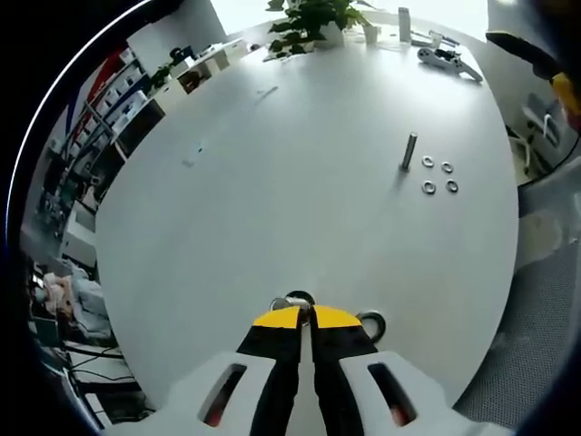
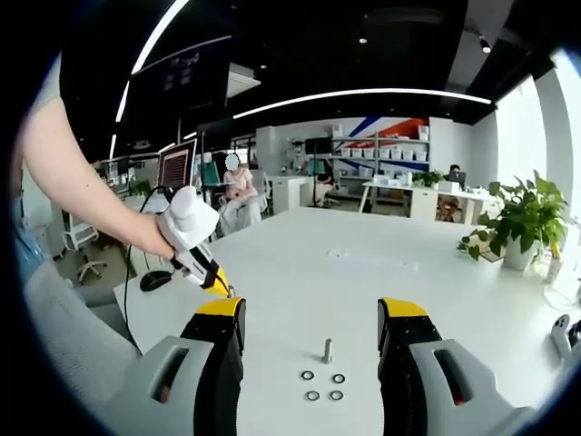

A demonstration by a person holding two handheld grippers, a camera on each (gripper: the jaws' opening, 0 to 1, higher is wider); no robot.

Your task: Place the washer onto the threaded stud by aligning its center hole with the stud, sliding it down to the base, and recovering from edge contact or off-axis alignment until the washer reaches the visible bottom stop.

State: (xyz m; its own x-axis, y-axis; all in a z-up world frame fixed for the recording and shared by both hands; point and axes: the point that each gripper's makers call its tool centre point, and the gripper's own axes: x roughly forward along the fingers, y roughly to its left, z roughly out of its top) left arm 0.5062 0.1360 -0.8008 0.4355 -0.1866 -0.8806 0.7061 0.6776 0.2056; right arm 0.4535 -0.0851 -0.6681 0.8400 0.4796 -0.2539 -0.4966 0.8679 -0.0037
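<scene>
Left gripper view: left gripper point(image 1: 305, 316) clenched on washer point(image 1: 298, 301) rim. Thin, stiff, slick, light: pinch edge. Right gripper point(image 2: 311, 320) released above stud point(image 2: 328, 350).

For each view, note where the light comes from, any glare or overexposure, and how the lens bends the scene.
Left gripper view: daylight blows out the top edge behind the plant; the white table bulges into a curved oval, and the stud throws a short soft shadow. Right gripper view: a dark ceiling crossed by bright curved light strips, glare at the right window, fisheye bowing straight lines.
</scene>
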